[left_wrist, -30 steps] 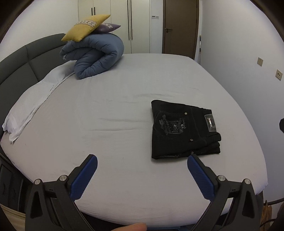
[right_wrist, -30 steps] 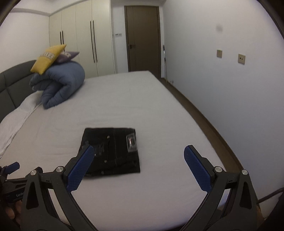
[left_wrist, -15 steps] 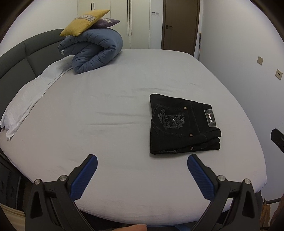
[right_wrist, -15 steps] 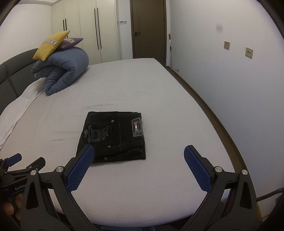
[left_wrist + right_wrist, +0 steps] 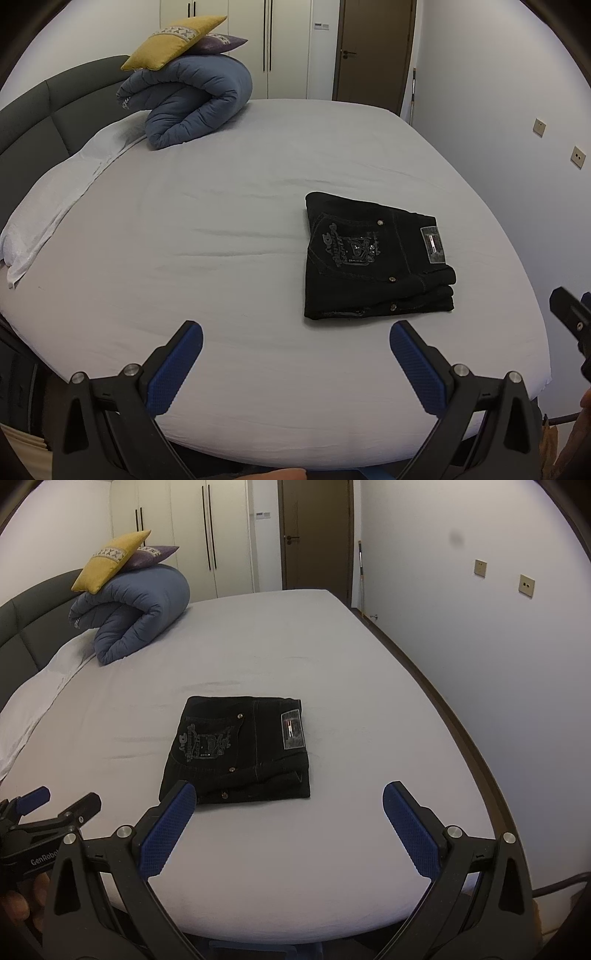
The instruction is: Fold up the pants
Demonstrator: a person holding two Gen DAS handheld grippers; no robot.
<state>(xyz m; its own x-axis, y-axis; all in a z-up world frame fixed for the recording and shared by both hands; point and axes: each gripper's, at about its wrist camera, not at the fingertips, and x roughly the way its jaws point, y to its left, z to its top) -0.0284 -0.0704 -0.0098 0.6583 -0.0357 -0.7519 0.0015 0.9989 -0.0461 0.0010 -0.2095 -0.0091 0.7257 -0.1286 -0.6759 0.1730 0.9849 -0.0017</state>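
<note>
Black pants [image 5: 373, 260] [image 5: 240, 747] lie folded into a compact rectangle on the bed, back pocket embroidery and a waistband label facing up. My left gripper [image 5: 295, 356] is open, held back over the bed's near edge, well short of the pants and left of them. My right gripper [image 5: 290, 821] is open too, above the near edge, its left finger just in front of the pants' near left corner. Nothing sits between either pair of fingers. The left gripper also shows at the lower left of the right wrist view, held by a hand.
The bed [image 5: 221, 221] has a pale grey sheet. A rolled blue duvet [image 5: 192, 101] with a yellow cushion [image 5: 173, 42] and a purple one sits at the far left by the dark headboard [image 5: 33, 110]. A wall [image 5: 498, 646] runs close along the right side.
Both grippers have drawn back and risen from the pants, so the folded pants sit farther up in both views. The pants themselves have not moved. Both grippers stay open.
</note>
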